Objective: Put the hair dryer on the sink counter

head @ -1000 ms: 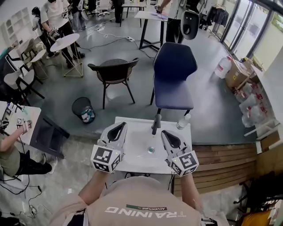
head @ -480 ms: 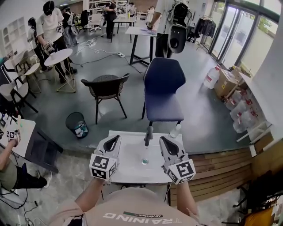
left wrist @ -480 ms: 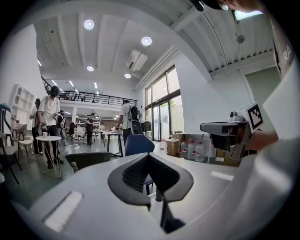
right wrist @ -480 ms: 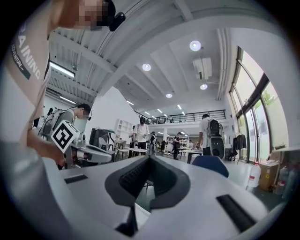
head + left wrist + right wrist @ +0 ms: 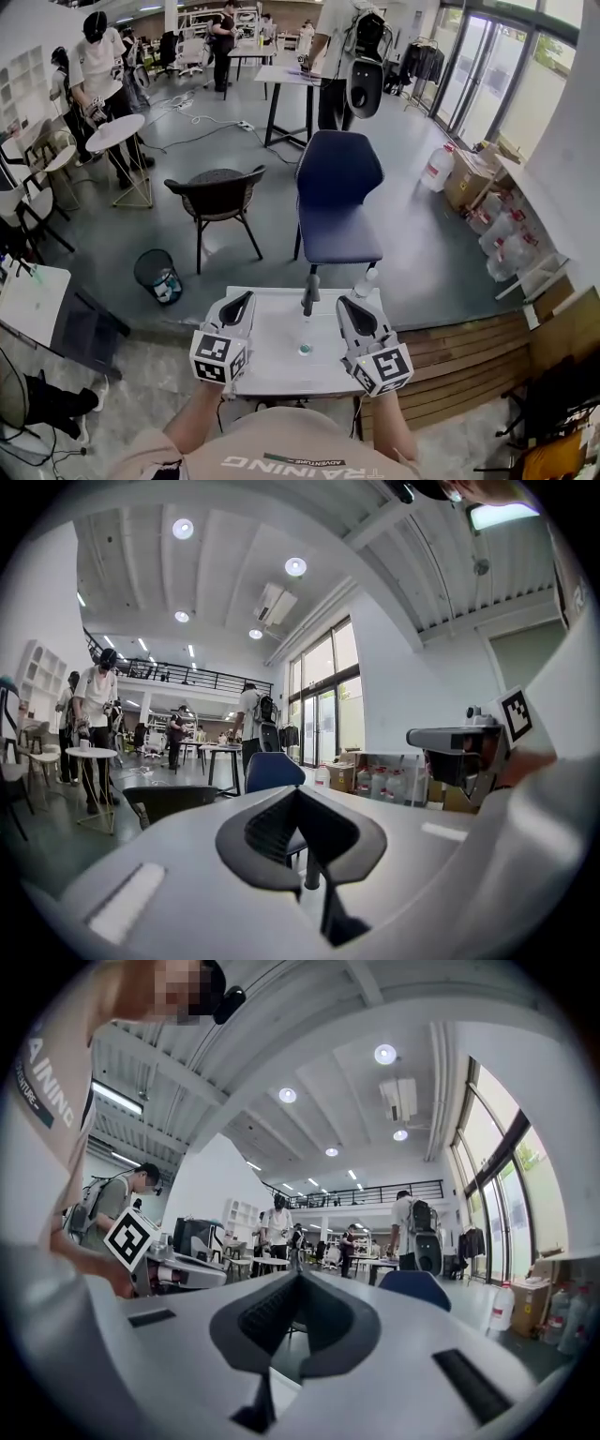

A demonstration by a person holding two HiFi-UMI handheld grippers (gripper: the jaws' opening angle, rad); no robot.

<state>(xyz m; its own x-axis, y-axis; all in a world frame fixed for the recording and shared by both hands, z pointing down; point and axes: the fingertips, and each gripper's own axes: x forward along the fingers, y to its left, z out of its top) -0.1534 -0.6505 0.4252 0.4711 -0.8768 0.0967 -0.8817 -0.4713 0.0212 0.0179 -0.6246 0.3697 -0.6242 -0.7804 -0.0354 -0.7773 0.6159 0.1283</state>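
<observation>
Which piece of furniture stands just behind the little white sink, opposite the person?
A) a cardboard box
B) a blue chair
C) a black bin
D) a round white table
B: in the head view the blue chair stands just beyond the sink counter, behind its faucet.

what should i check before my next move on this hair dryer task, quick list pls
1. Hair dryer located: not ok. None shows in any view.
2. left gripper free: ok. Its jaws are together with nothing between them.
3. right gripper free: ok. Its jaws are together and empty too.
4. Jaws ready to grasp: not ok. Both are shut and would need opening first.
5. Landing spot on the sink counter: ok. Bare white surface shows around the faucet.
6. Obstacles on the counter: ok. Only a bottle stands there, at the far right corner.
</observation>
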